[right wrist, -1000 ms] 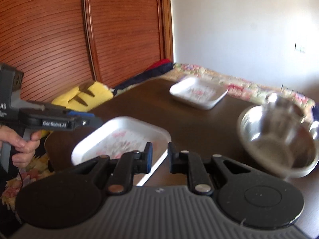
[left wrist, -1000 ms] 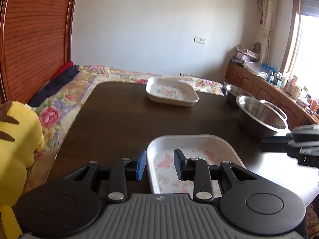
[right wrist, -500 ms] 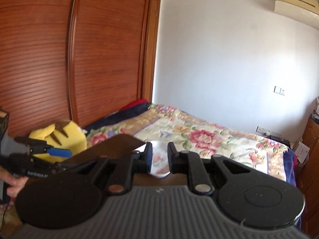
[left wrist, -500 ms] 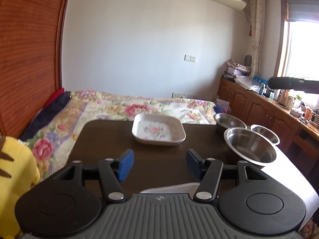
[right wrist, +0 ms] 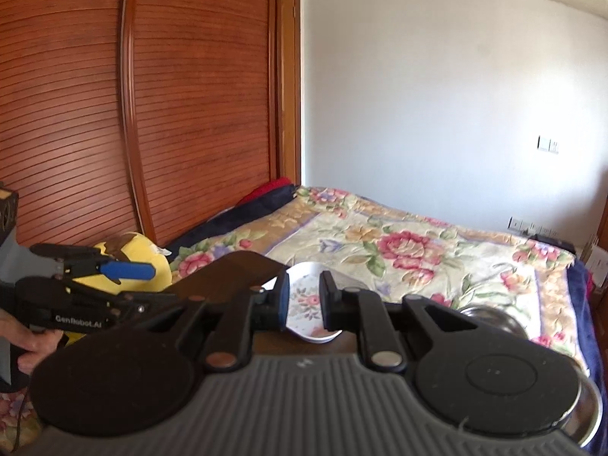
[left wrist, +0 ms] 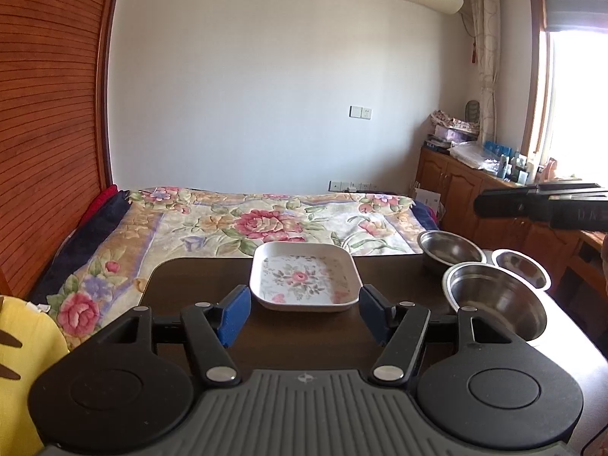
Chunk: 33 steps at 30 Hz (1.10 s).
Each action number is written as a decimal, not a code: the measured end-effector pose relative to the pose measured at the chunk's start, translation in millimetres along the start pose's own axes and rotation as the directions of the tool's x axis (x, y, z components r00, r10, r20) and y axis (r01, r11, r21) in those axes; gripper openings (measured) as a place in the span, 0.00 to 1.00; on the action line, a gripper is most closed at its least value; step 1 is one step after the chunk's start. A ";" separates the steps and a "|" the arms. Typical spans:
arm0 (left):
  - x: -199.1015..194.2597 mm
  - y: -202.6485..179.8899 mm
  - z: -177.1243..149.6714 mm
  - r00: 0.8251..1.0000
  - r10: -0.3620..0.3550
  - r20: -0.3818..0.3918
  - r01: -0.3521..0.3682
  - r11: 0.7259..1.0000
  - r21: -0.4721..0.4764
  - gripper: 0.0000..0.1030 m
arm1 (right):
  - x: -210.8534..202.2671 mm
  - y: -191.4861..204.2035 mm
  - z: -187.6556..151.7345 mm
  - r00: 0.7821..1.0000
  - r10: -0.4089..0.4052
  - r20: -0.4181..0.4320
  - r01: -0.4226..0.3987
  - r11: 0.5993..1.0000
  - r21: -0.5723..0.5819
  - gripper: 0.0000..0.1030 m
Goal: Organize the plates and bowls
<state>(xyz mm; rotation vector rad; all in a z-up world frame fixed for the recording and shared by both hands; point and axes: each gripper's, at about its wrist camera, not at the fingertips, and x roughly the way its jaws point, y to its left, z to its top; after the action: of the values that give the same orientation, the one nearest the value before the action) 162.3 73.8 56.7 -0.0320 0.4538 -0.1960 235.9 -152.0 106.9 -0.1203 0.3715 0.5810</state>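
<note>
Left wrist view gives me the layout, reading left to right: my left gripper [left wrist: 304,313] is spread wide and empty, raised above the dark table [left wrist: 197,277], with the floral square plate [left wrist: 304,279] framed between its blue pads [left wrist: 235,313] but well beyond them. Right of it sit three steel bowls [left wrist: 497,298] clustered near the table edge. My right gripper [right wrist: 304,302] is narrowed to a slim gap, holding nothing. I judge the plate comes first: I'd descend level, straddle its near rim squarely, then close gently so it cannot tip.
</note>
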 end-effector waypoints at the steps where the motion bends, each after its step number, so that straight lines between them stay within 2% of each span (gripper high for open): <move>1: 3.9 0.8 1.4 1.000 0.001 -0.003 -0.001 1.000 0.003 0.64 | 3.8 -1.0 -0.6 1.000 0.001 -0.006 -0.001 1.000 0.006 0.18; 4: 16.2 5.1 4.3 1.000 0.003 -0.017 -0.003 1.000 0.007 0.64 | 16.4 -6.4 -2.0 1.000 0.003 -0.025 -0.003 1.000 0.026 0.19; 8: 31.3 11.3 6.7 0.999 0.007 -0.037 -0.007 1.000 0.013 0.65 | 30.7 -14.2 -2.0 0.999 0.010 -0.041 -0.007 0.999 0.053 0.40; 24: 107.0 38.1 20.6 0.995 0.035 -0.093 -0.033 0.999 0.014 0.67 | 105.1 -40.5 3.9 0.987 -0.033 -0.159 0.040 0.998 0.043 0.40; 31: 142.9 41.9 22.7 0.991 0.028 -0.130 -0.024 0.999 0.034 0.67 | 138.3 -50.3 0.5 0.966 -0.038 -0.256 0.052 0.998 0.046 0.40; 33: 152.1 43.9 23.2 0.989 0.022 -0.144 -0.018 0.999 0.032 0.64 | 145.1 -54.4 0.2 0.961 -0.046 -0.272 0.061 0.997 0.048 0.38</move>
<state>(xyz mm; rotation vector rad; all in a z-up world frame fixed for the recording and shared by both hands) 314.4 86.9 8.6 0.0168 0.5947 -0.1864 378.2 -122.7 53.0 -0.1562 0.6485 0.5004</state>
